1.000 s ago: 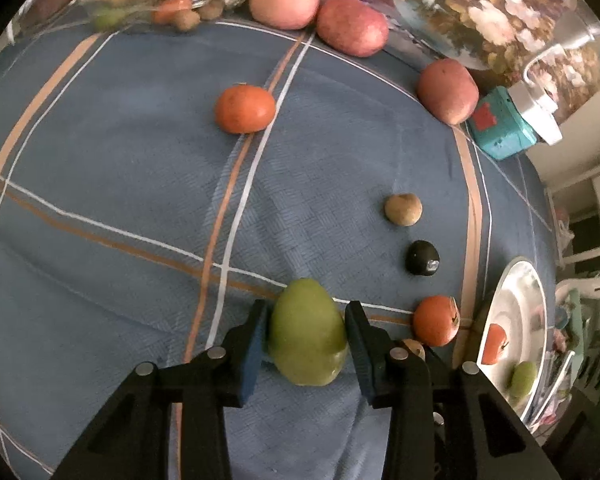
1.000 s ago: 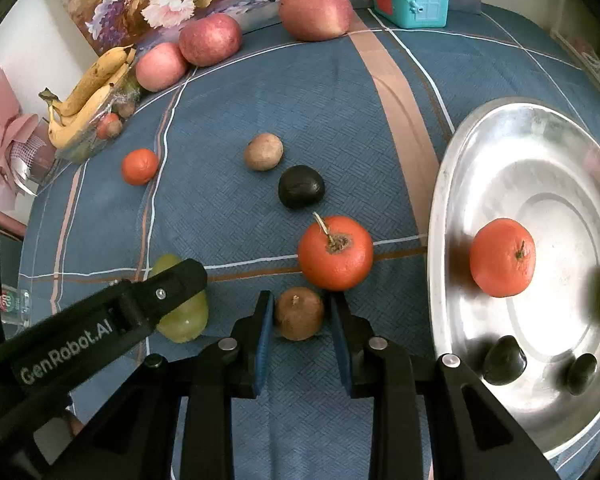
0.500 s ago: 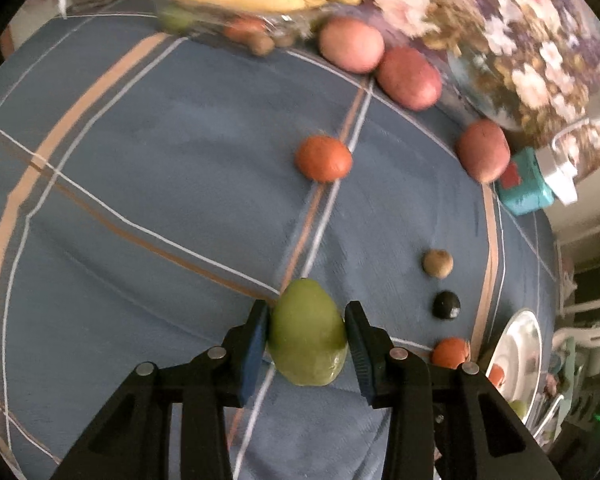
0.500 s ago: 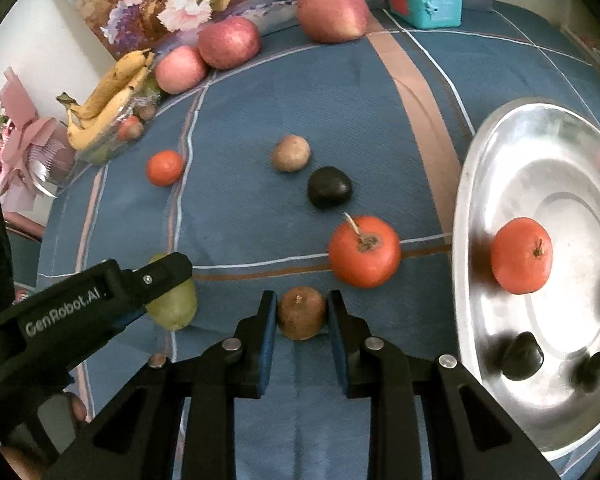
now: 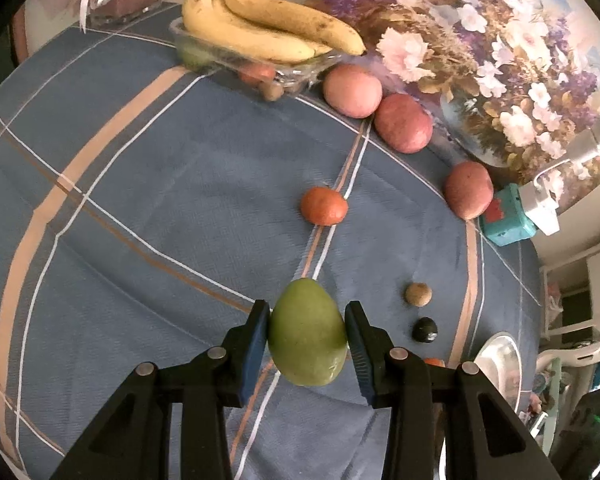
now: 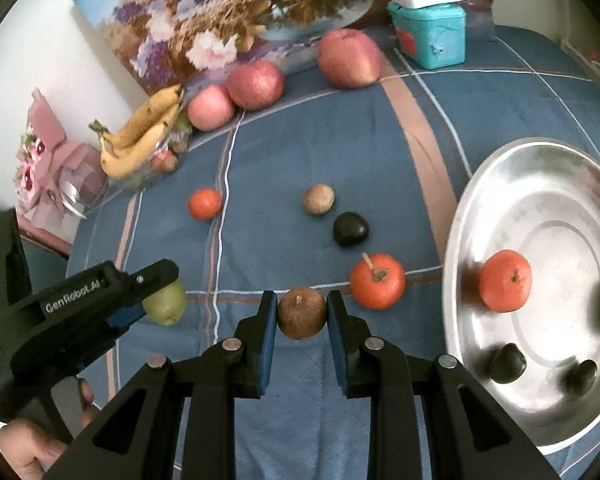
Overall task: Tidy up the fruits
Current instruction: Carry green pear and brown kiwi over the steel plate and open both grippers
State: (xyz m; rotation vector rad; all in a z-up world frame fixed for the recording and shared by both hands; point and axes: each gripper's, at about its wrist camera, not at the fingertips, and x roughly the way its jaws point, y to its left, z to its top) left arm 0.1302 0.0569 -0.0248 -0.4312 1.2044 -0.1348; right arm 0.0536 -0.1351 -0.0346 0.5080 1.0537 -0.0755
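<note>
My left gripper [image 5: 306,334] is shut on a green mango [image 5: 307,334] and holds it above the blue checked cloth; the mango also shows in the right wrist view [image 6: 167,307]. My right gripper [image 6: 301,314] is shut on a small brown round fruit [image 6: 301,313], held above the cloth. A silver plate [image 6: 500,184] at the right holds an orange fruit [image 6: 505,286] and two dark fruits [image 6: 507,363]. On the cloth lie a red persimmon [image 6: 377,281], a black fruit [image 6: 350,229], a tan fruit [image 6: 318,199] and a small orange [image 6: 204,203].
A glass dish [image 5: 236,60] with bananas [image 5: 260,28] stands at the back left. Three red apples [image 5: 403,122] line the back edge before a flower painting [image 5: 480,40]. A teal box [image 6: 428,36] sits at the back right.
Both grippers have risen with their fruits. The left view has pulled back and tilted up, showing the bananas and painting. The right gripper has lifted the brown fruit off the cloth.
</note>
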